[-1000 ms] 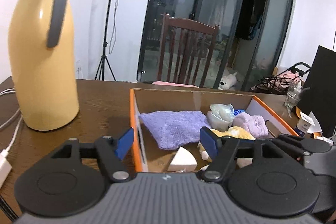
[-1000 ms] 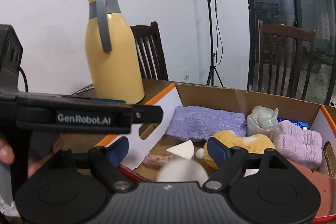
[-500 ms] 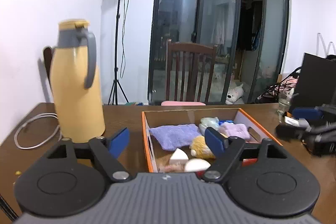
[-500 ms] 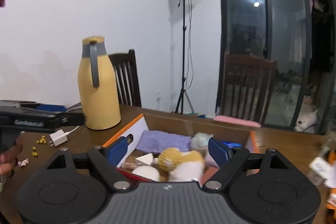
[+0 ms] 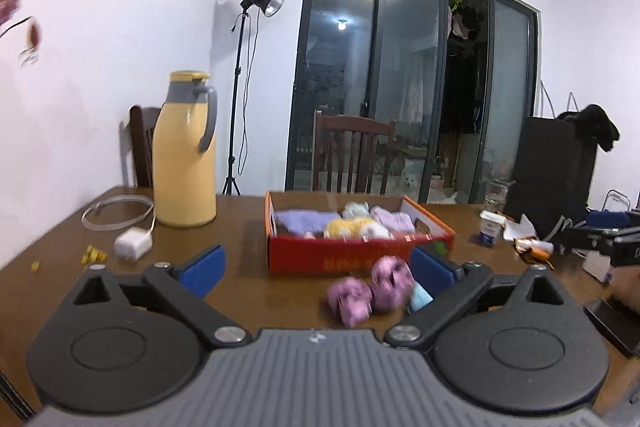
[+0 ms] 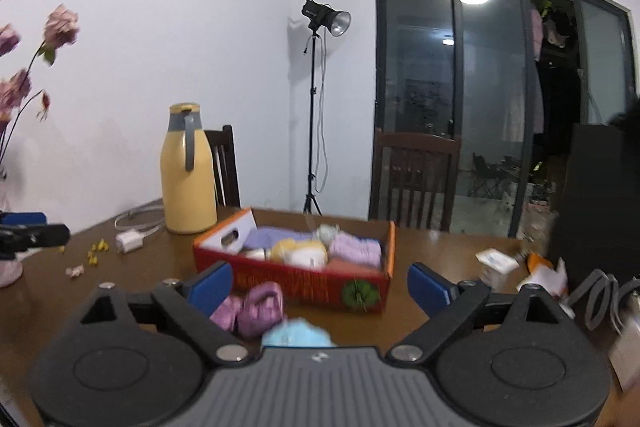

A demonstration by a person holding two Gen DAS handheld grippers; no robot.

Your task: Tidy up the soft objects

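Dim indoor light, fisheye warp, perhaps motion-blurred

Brown wooden table [image 5: 248,227], red box [image 5: 352,255], yellow jug [image 5: 185,151], pink soft balls [image 5: 370,289], charger [image 5: 132,242]

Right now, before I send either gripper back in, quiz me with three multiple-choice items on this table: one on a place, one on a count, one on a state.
1. Where does the yellow jug stand relative to the red box in the left wrist view?
A. left of it on the table
B. inside it
C. on the chair

2. How many pink-purple soft items lie on the table in front of the box?
A. none
B. two
C. five

3. What is between the fingers of the left gripper?
A. the white charger
B. the purple cloth
C. nothing gripped

Answers: 1 A, the jug stands on the wood beside the box's left end. 2 B, two blurred pink-purple items lie side by side, next to a light blue item. 3 C, its jaws are opening and the pads touch nothing.
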